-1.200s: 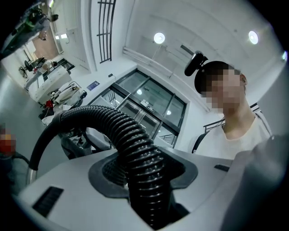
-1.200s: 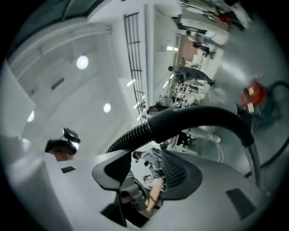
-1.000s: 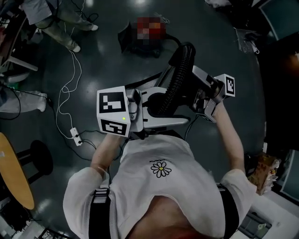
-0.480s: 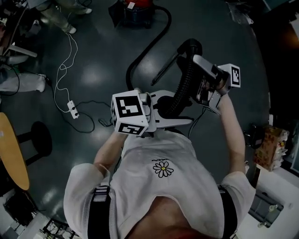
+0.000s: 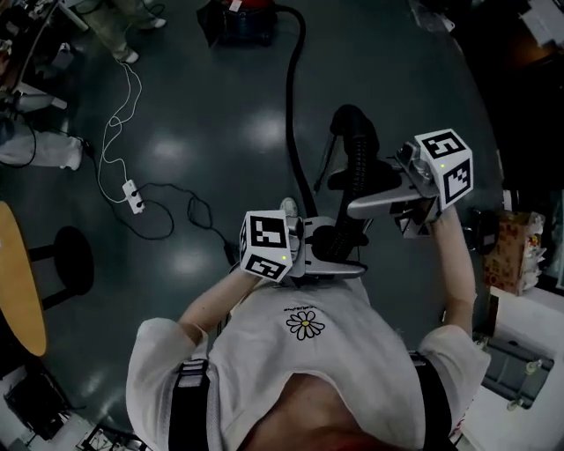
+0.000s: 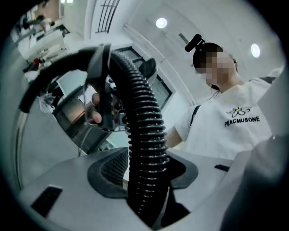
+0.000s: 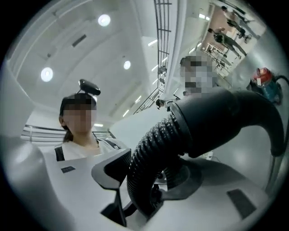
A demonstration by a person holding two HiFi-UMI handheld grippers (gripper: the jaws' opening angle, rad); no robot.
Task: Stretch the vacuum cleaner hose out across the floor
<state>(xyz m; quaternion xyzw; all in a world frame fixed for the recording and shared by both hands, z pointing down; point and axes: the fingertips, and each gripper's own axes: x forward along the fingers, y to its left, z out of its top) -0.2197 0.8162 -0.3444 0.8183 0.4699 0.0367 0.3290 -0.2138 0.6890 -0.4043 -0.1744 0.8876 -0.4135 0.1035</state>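
The black vacuum hose point(image 5: 289, 106) runs from the red and dark vacuum cleaner point(image 5: 242, 18) at the top of the head view down the floor to me. Its ribbed end point(image 5: 357, 163) arches between both grippers in front of my chest. My left gripper point(image 5: 339, 255) is shut on the ribbed hose point(image 6: 144, 135), which rises straight out of its jaws. My right gripper point(image 5: 359, 207) is shut on the ribbed hose point(image 7: 146, 167) just below the smooth black cuff point(image 7: 226, 122). The vacuum cleaner point(image 7: 264, 79) shows small at the far right of the right gripper view.
A white power strip point(image 5: 132, 195) with a white cable and a looped black cable point(image 5: 189, 216) lie on the dark floor to the left. A black stool point(image 5: 62, 264) and a wooden table edge point(image 5: 22, 299) stand at the left. A person's legs point(image 5: 123, 26) are top left, a box point(image 5: 507, 251) at right.
The vacuum cleaner has slid toward the top edge of the head view, and the hose from it now lies longer and straighter. Both grippers keep hold and have shifted right.
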